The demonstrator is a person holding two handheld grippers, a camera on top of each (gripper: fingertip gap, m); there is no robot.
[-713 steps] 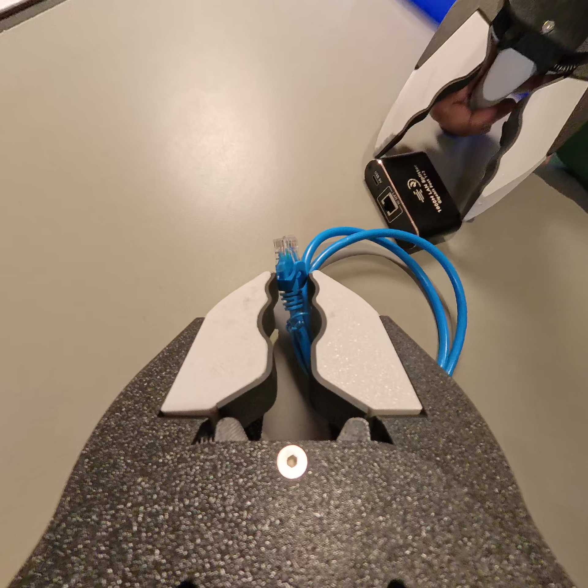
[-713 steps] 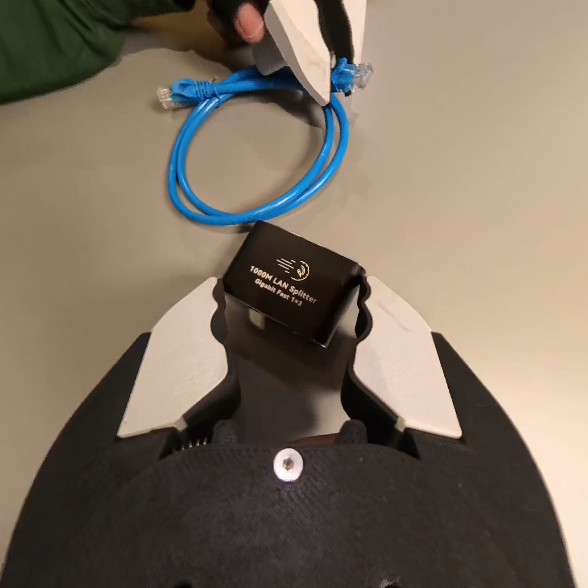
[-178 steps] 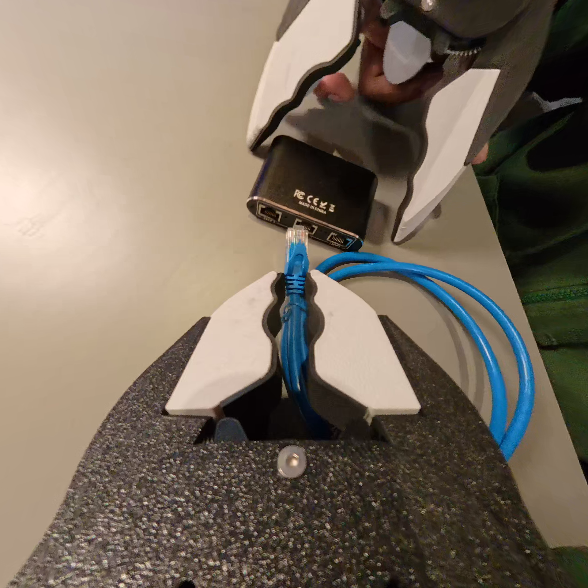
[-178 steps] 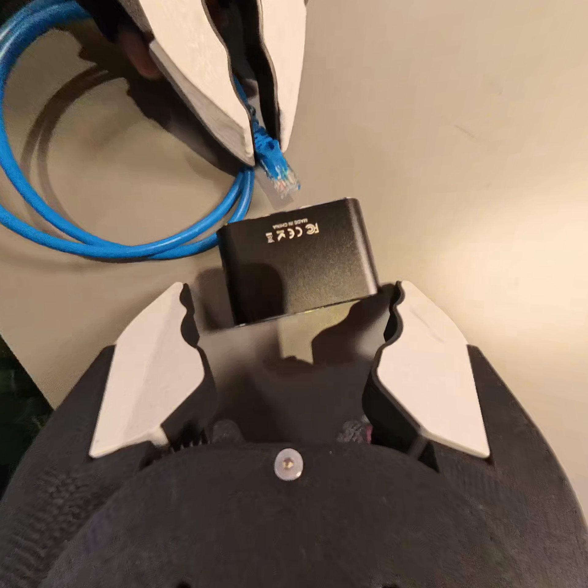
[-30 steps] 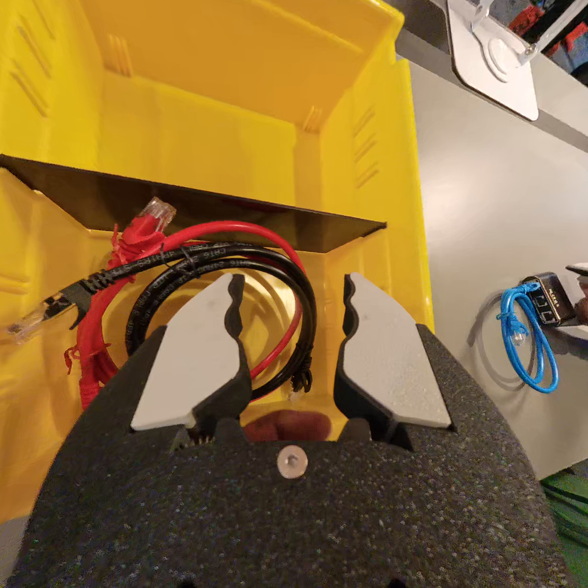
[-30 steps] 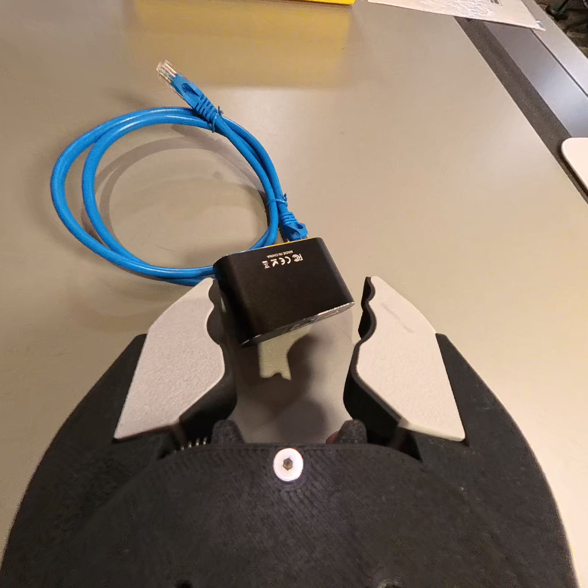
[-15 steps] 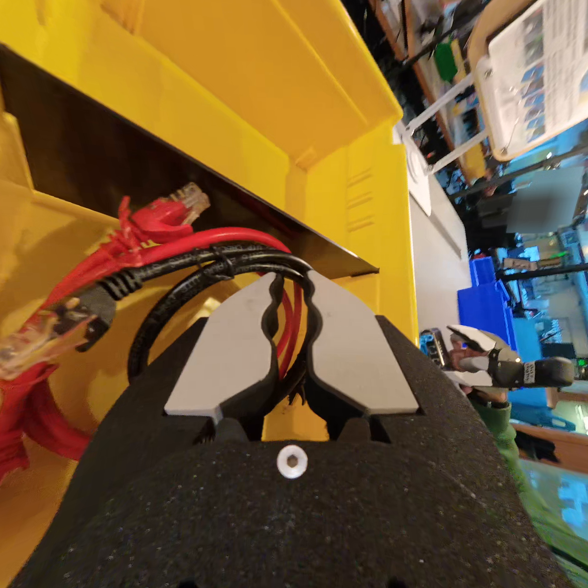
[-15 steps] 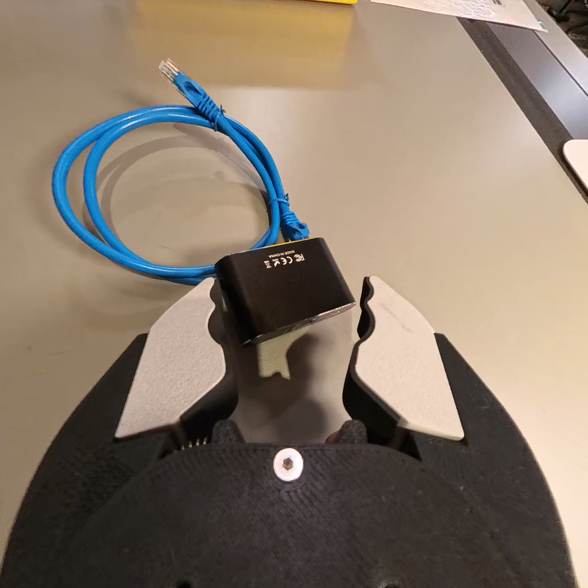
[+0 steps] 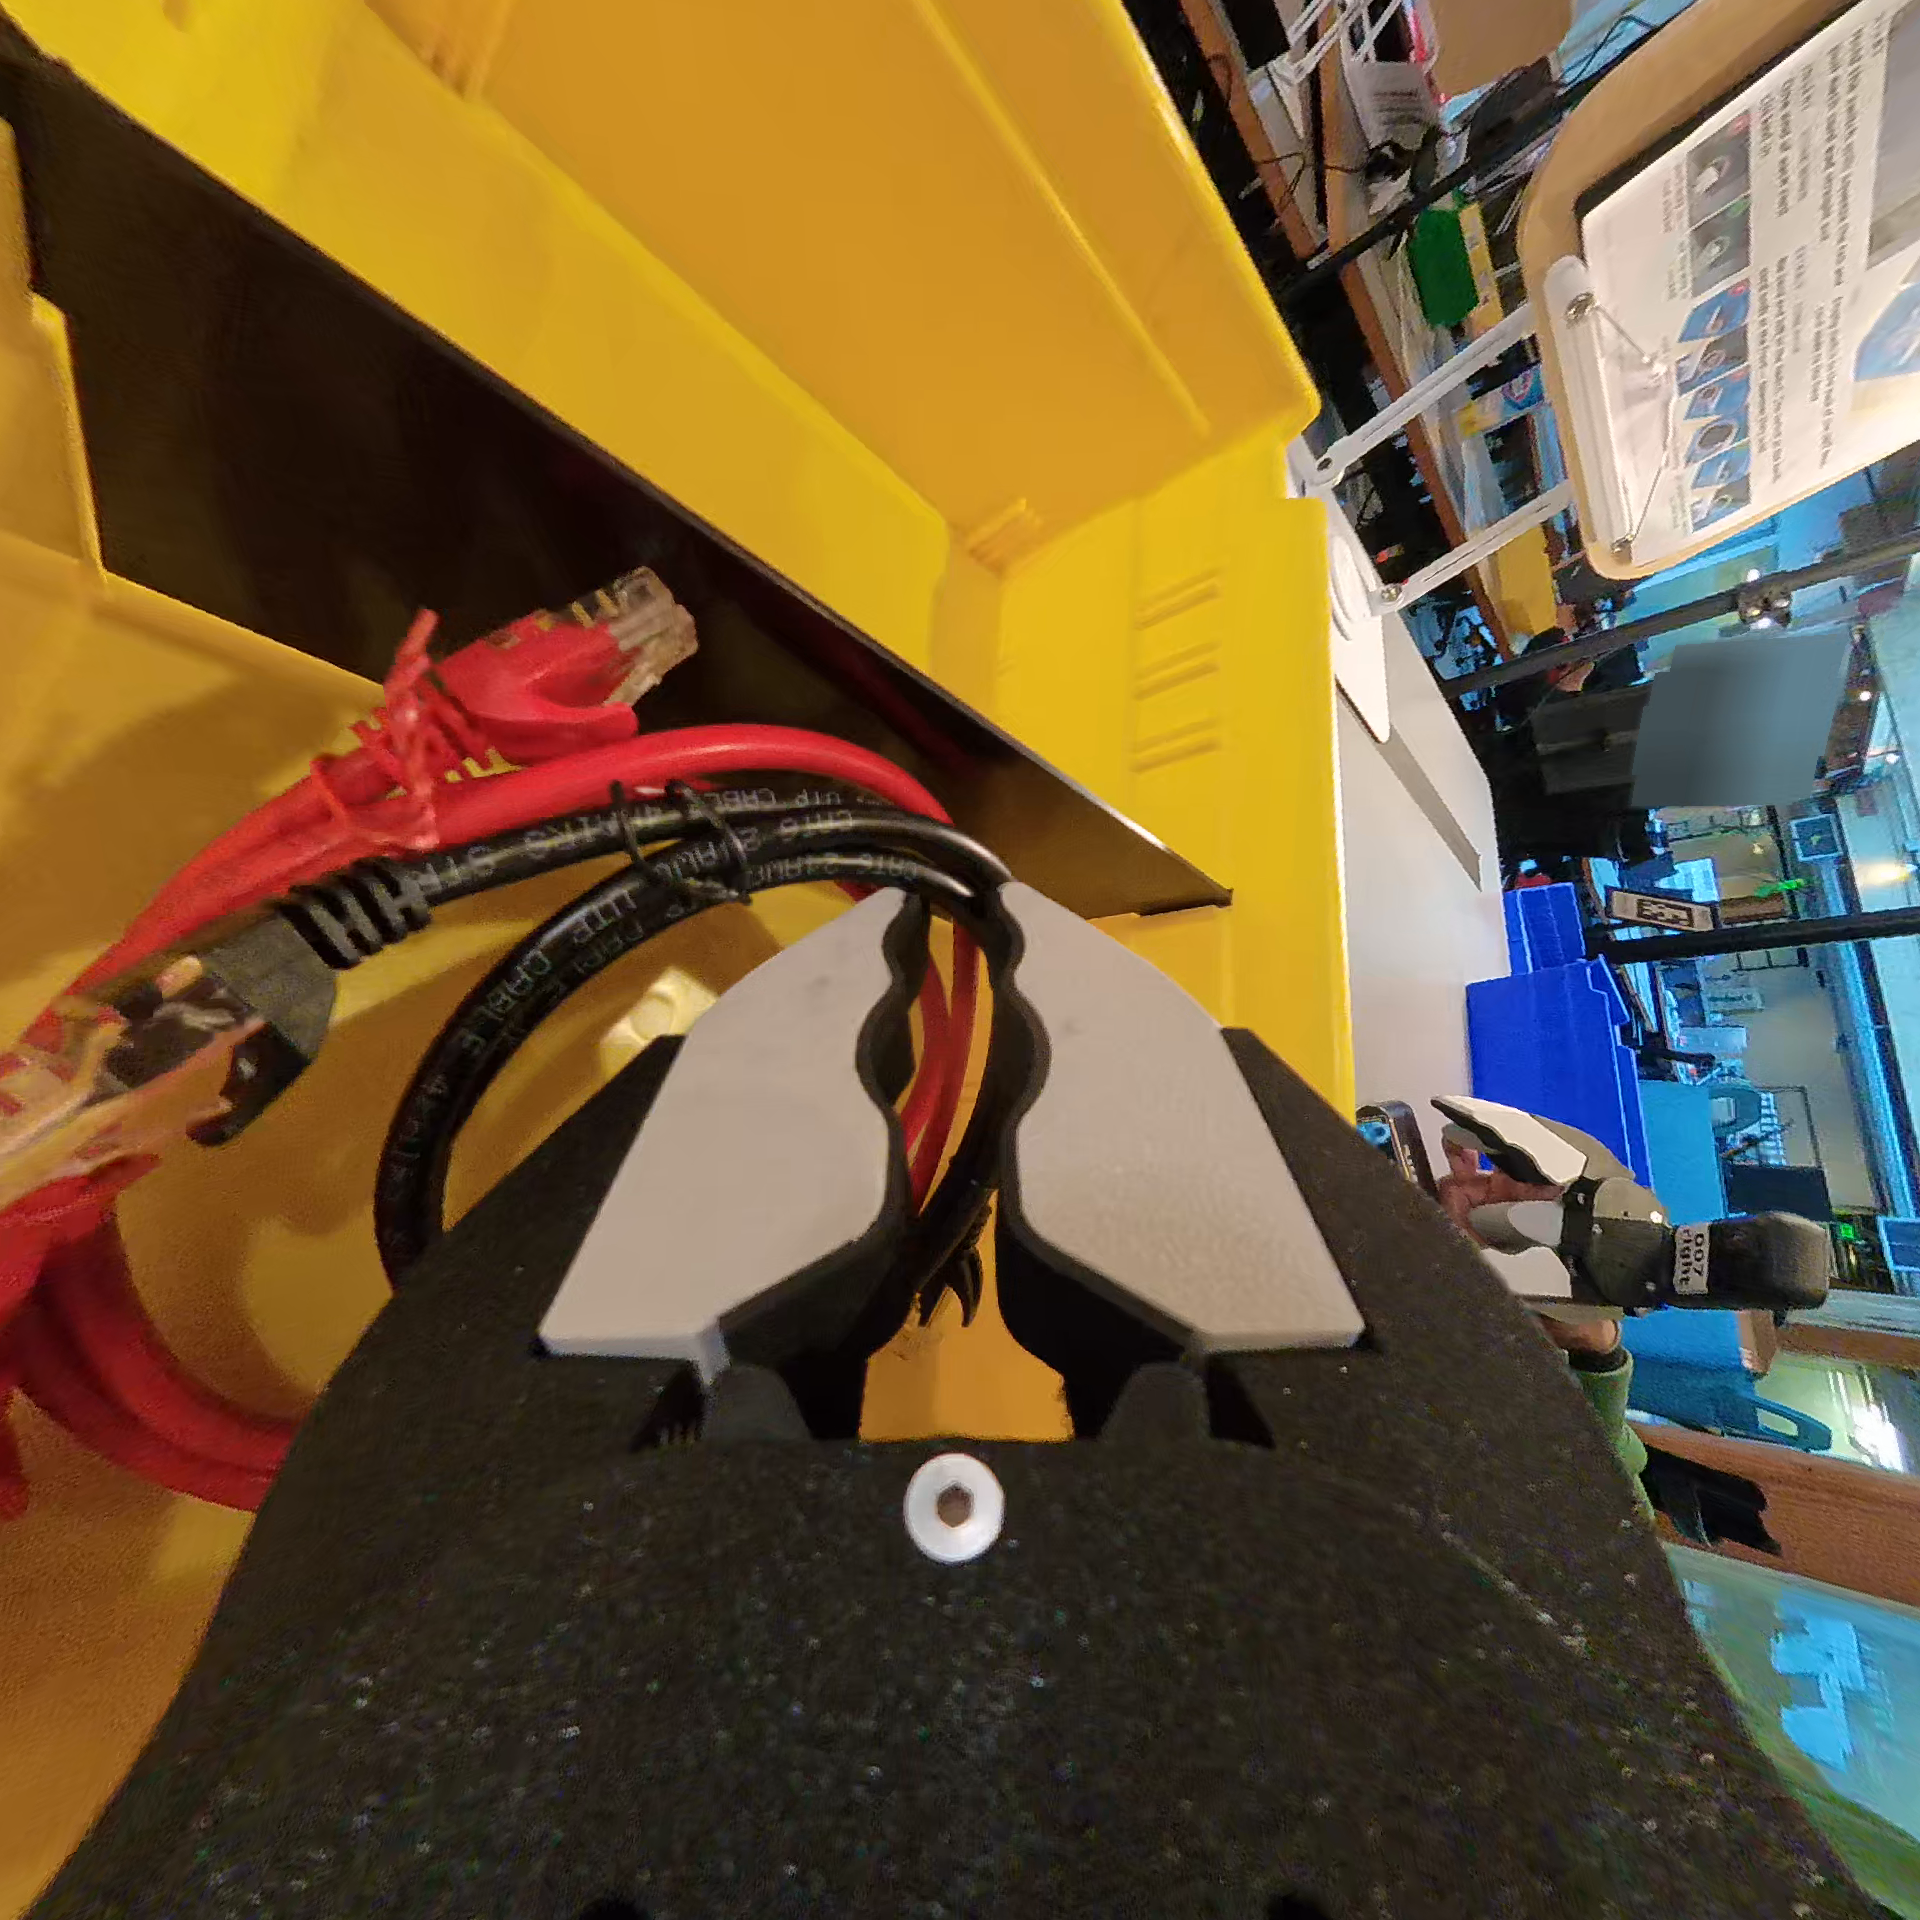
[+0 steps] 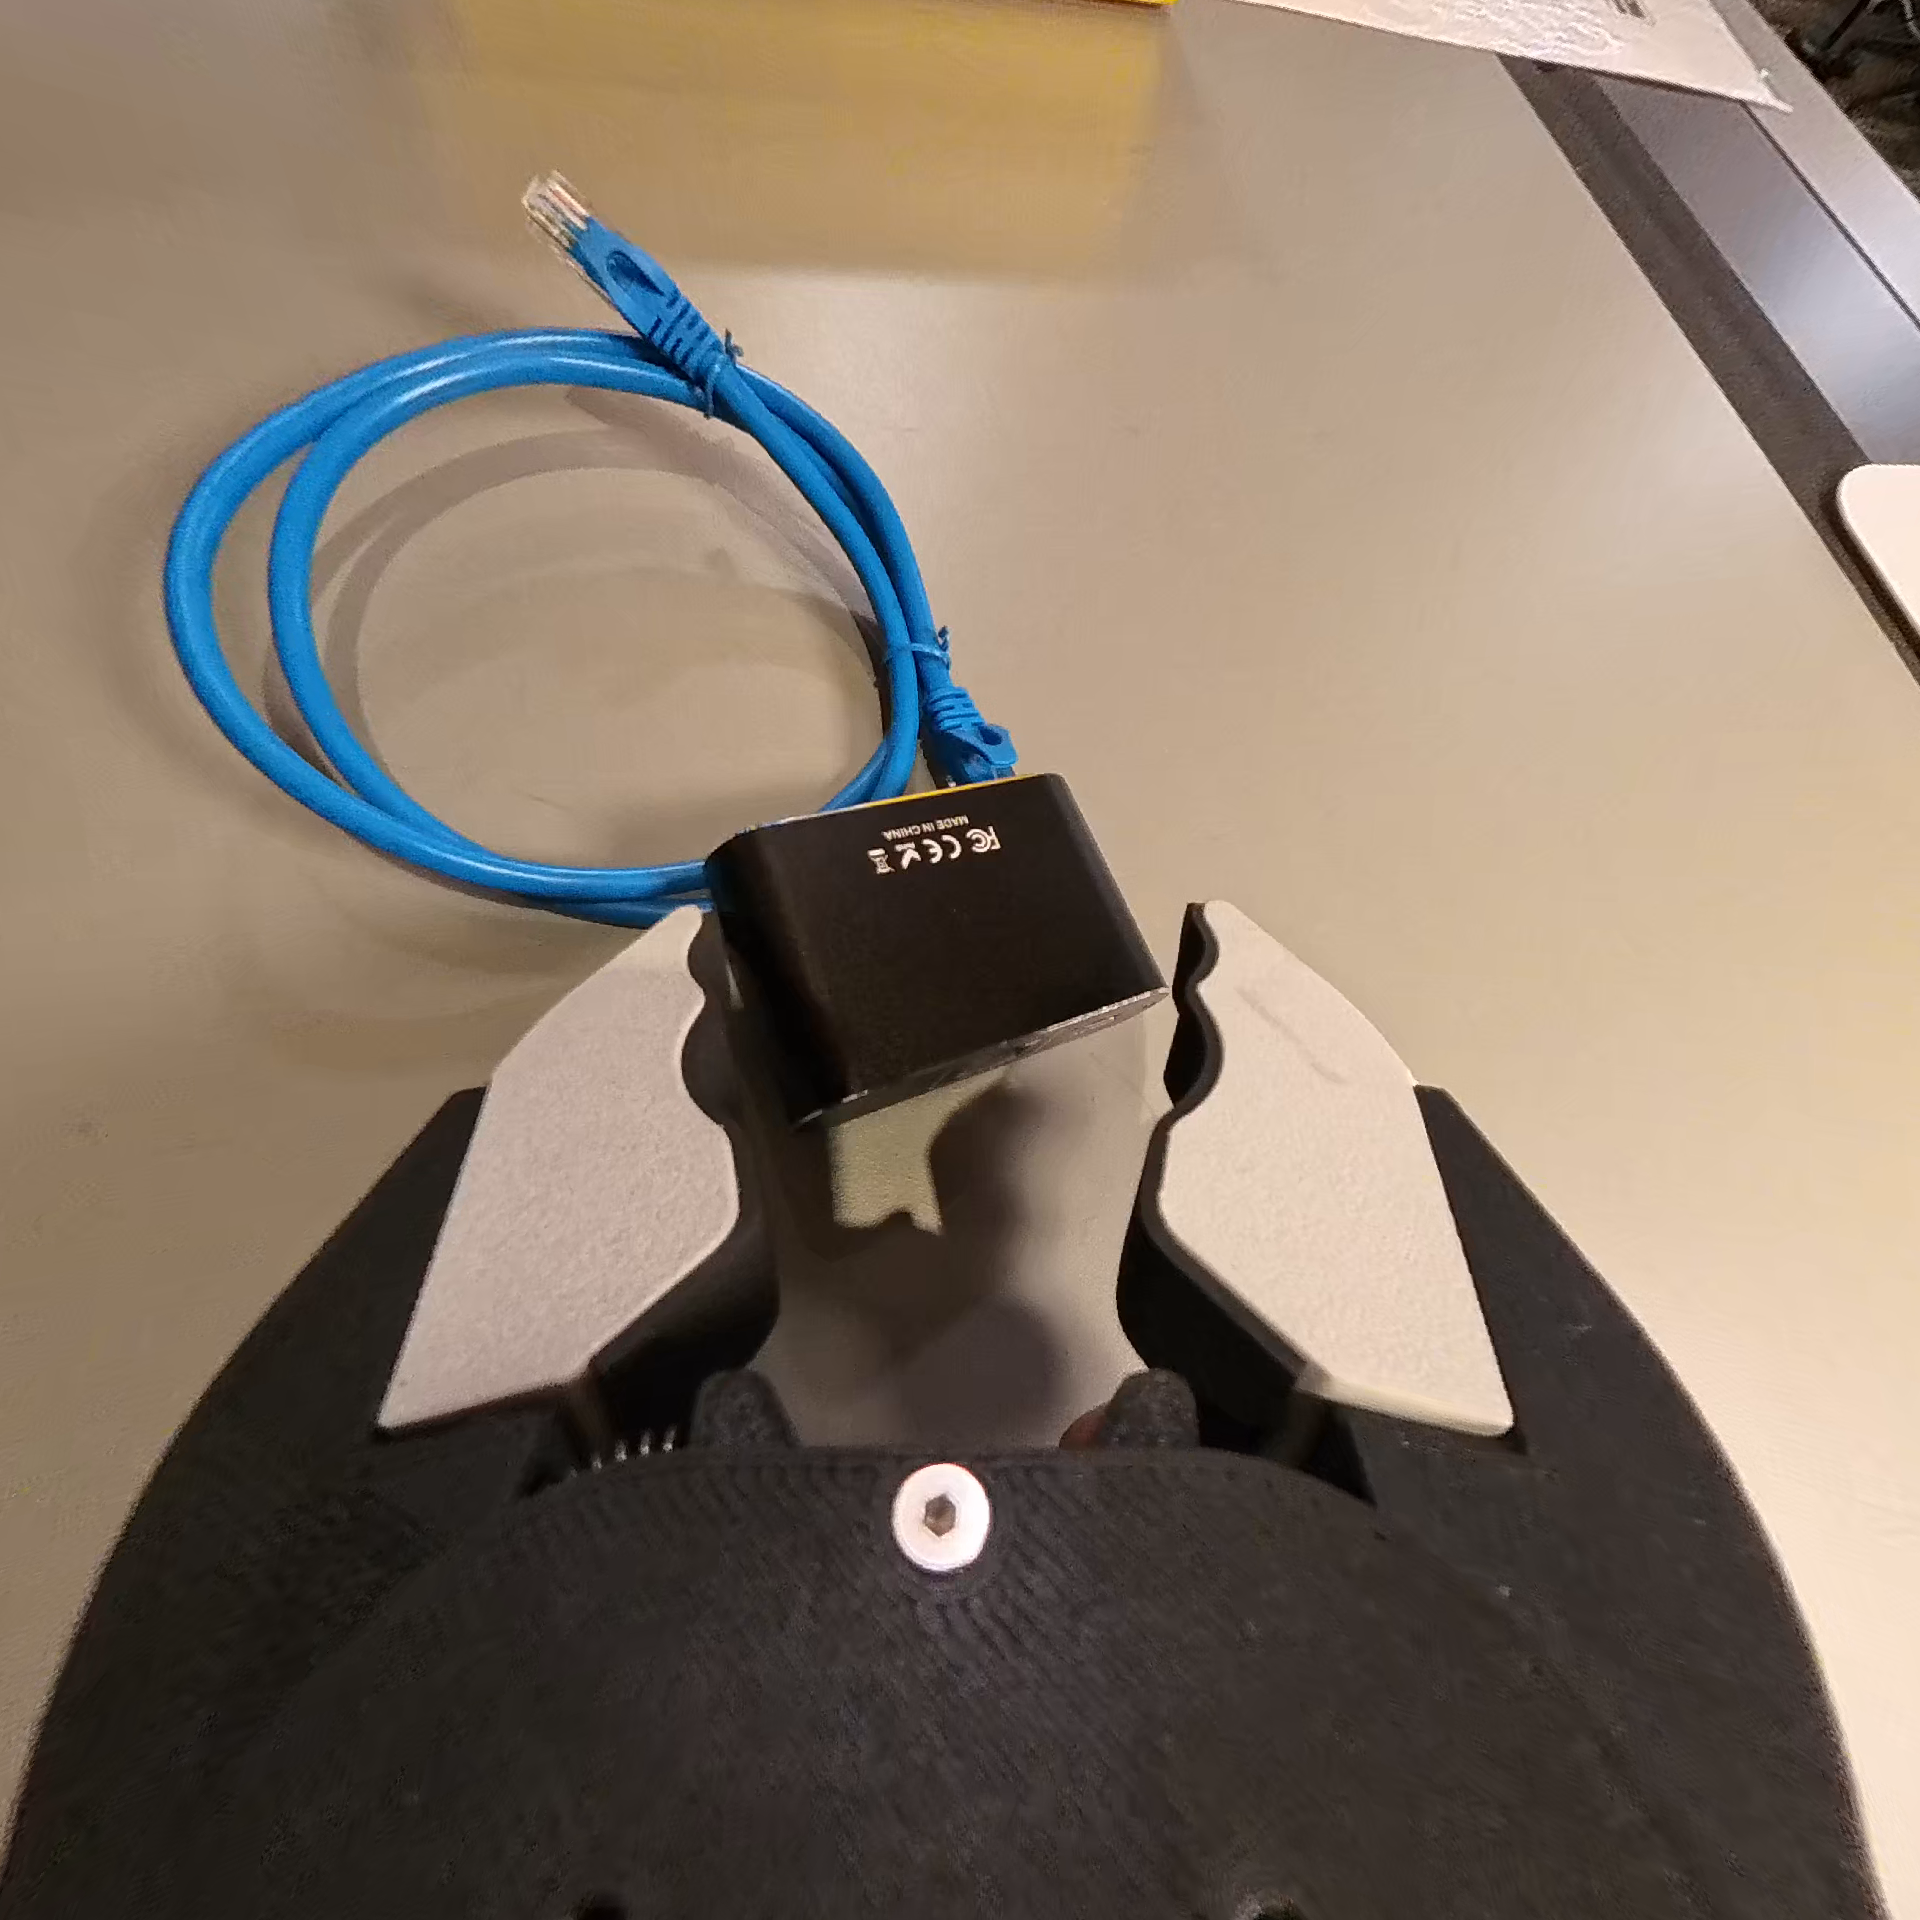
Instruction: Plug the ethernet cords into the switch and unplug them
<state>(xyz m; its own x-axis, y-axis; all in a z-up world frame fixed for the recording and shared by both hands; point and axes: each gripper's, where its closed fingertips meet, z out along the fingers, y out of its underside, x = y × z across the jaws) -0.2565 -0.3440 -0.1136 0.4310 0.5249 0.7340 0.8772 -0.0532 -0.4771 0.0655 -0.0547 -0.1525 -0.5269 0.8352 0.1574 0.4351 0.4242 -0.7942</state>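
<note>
In the left wrist view my left gripper [image 9: 956, 914] is shut on a coiled black ethernet cord [image 9: 457, 1039] and a red ethernet cord [image 9: 748, 753], both running between its jaws inside a yellow bin [image 9: 883, 260]. The red plug [image 9: 623, 634] and the black plug [image 9: 208, 1029] stick out to the left. In the right wrist view my right gripper [image 10: 940, 935] grips a small black switch [image 10: 935, 935] by its sides, just above the table [image 10: 1351, 520]. A coiled blue ethernet cord [image 10: 229, 644] lies beyond it. One blue plug [image 10: 966, 738] meets the switch's far side; the other [image 10: 582, 239] lies loose.
A black divider [image 9: 312, 436] crosses the bin just behind the cords. The right gripper [image 9: 1475, 1153] and the switch [image 9: 1387, 1127] show far off to the right in the left wrist view. A paper sheet [image 10: 1558, 42] and a table edge [image 10: 1714, 260] lie at the right gripper's far right. About 45 centimetres separates my left fingertips from my right. To the blue plug [image 10: 966, 738]: right tips about 5 centimetres, left tips about 40 centimetres.
My left gripper has closed on the black and red cords and tilted, with the cords lifting towards it. The right gripper, switch and blue cord have stayed still.
</note>
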